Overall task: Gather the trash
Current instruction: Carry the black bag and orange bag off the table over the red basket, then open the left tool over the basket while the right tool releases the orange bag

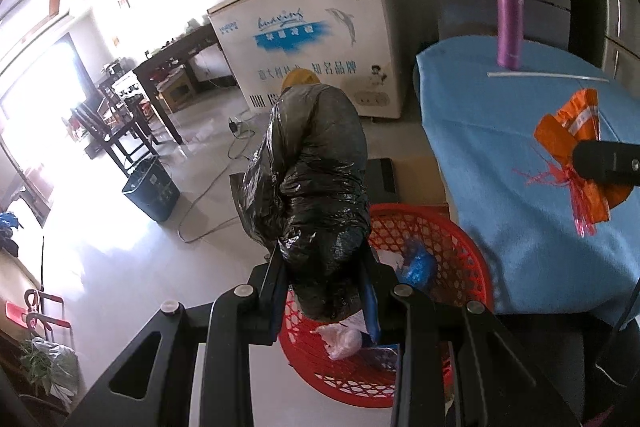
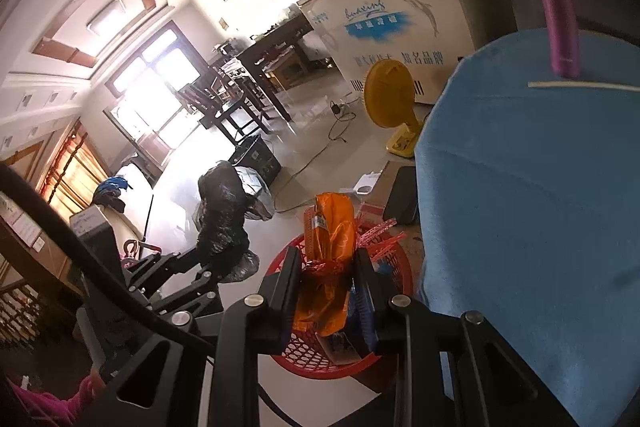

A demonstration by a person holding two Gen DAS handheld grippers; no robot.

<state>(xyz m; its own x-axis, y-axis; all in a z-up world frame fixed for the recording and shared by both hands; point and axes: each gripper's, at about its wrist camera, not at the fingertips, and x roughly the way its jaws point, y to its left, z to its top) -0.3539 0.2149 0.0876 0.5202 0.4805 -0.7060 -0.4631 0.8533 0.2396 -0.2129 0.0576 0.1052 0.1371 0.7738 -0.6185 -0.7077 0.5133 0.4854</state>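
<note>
**Operator:** My left gripper (image 1: pixel 326 291) is clenched on a crumpled black plastic bag (image 1: pixel 312 179). The bag stands up past the fingers, over the near rim of the red basket (image 1: pixel 472 267) on the floor.

**Partner:** And the right?

**Operator:** The right gripper (image 2: pixel 326 291) is grasping an orange wrapper (image 2: pixel 330 247) with a red fringed strip around it, also above the basket, just beside the blue-covered table (image 2: pixel 520 207).

**Partner:** How do they handle?

**Operator:** Both look light, soft and slick. I judge that film like this crushes instead of resisting, so I pinch at the bunched middle, where the layers are thickest. A single loose edge would probably slide out.

**Partner:** Anything fragile?

**Operator:** No. My worry is that the bag may cling to a finger when I let go.
</note>
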